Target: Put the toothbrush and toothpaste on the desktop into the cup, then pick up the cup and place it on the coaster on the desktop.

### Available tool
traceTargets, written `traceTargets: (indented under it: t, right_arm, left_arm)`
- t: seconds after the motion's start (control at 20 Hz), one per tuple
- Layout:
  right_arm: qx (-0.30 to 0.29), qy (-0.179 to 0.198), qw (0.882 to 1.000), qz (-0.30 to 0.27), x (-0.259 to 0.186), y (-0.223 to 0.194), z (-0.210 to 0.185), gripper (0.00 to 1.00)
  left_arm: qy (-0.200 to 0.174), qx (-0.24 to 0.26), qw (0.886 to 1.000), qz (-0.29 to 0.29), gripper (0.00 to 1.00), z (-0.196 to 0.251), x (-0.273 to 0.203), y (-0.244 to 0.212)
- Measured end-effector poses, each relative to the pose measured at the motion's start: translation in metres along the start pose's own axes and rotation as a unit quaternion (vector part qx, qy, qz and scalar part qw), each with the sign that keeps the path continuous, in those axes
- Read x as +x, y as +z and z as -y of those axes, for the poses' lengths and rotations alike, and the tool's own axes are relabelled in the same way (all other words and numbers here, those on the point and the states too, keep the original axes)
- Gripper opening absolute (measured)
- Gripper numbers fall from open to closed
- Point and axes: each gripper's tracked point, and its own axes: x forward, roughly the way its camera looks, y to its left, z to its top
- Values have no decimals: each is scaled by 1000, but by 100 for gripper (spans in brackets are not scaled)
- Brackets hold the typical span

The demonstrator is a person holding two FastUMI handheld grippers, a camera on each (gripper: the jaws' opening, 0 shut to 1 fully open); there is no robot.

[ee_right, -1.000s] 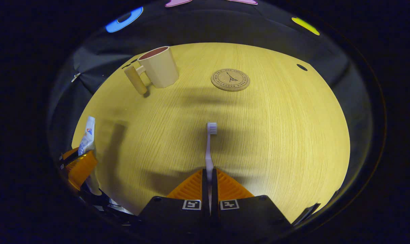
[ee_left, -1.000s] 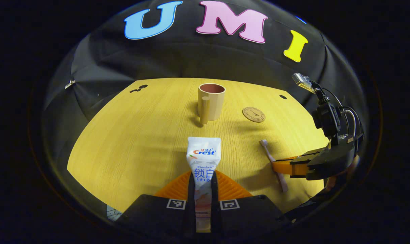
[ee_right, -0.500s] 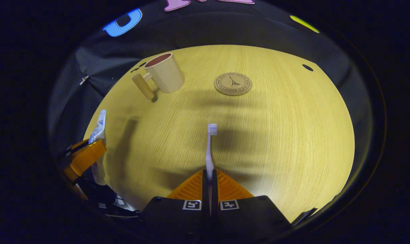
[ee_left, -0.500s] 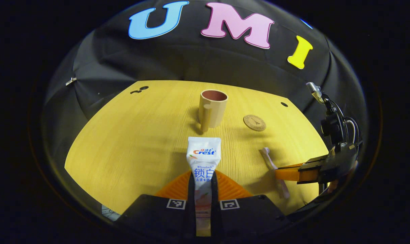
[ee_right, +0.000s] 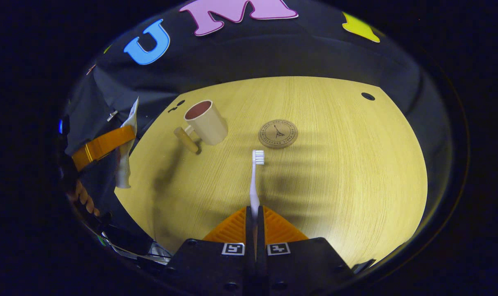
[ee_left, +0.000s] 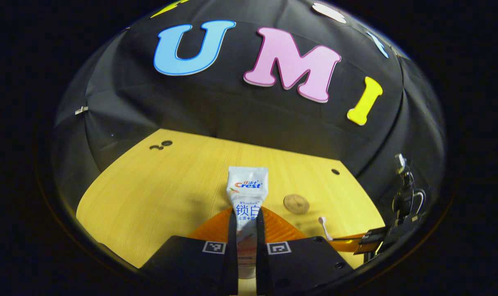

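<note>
Both jaws are clenched: left gripper (ee_left: pixel 245 224) on the toothpaste (ee_left: pixel 246 193), right gripper (ee_right: pixel 254 222) on the toothbrush (ee_right: pixel 255 181). Ahead stand the cup (ee_right: pixel 205 122) and coaster (ee_right: pixel 278 133), apart, with bare desktop (ee_right: pixel 355 172) to the far edge. Since a second ago both grippers have risen.

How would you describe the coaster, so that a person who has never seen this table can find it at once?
Look at the yellow wooden desktop. Near its middle, just to the right of the cream cup with the stick-like handle, lies the coaster. It is the only flat round disc there, brown like cork, with a small dark tower drawn in its centre and a ring of print around the edge.
</note>
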Motion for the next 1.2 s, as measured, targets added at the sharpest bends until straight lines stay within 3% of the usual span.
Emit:
traceTargets:
  t: [0.25, 0.45, 0.75, 1.2]
  right_arm:
    - [2, -15, 1000, 20, 1, 23, 15, 5]
    - [10, -18, 1000, 21, 7, 30, 23, 5]
    - [-2, -22, 1000, 22, 12, 32, 31, 5]
    - [-13, -19, 999, 31, 26, 41, 27, 5]
  left_arm:
    - [-12, 5, 998, 63, 22, 13, 48, 59]
    - [-17, 0, 994, 108, 22, 24, 89, 81]
    - [-1, -27, 989, 145, 22, 16, 146, 82]
    - [26, -9, 993, 113, 26, -3, 182, 31]
